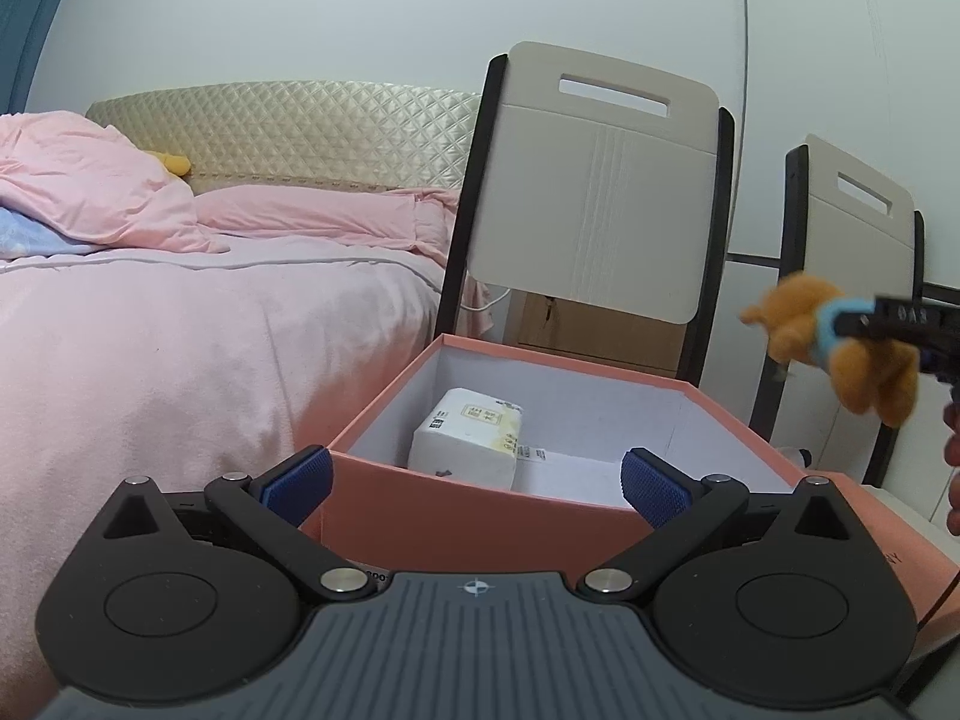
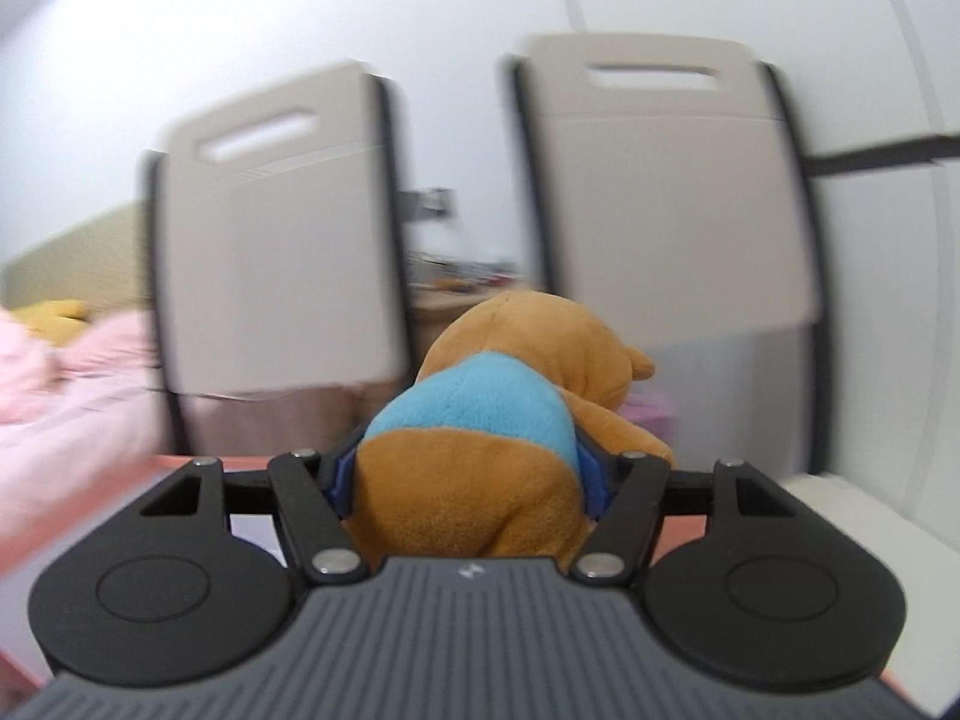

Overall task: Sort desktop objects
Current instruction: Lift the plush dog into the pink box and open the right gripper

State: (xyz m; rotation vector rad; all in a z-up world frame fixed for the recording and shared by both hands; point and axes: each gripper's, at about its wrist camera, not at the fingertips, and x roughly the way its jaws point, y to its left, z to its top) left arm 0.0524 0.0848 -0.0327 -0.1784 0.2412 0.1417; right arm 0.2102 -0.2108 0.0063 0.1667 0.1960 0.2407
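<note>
Over on the left, a bed (image 1: 180, 330) in pink sheets fills the view. The left hand-held gripper (image 1: 474, 483) hangs with its blue pads (image 1: 298, 483) spread wide, nothing between them, just at the near wall of the open pink box (image 1: 468, 531). Inside the box lies a white tissue pack (image 1: 465, 441), against the left inner wall. Behind the box stand two beige folding chairs (image 1: 600, 198). Further right, the right hand-held gripper (image 2: 474, 480) pinches a brown plush bear (image 2: 498, 420) around its blue-shirted middle, held in the air above and to the right of the box. The right wrist view is blurred, yet the grip on the toy is plain.
</note>
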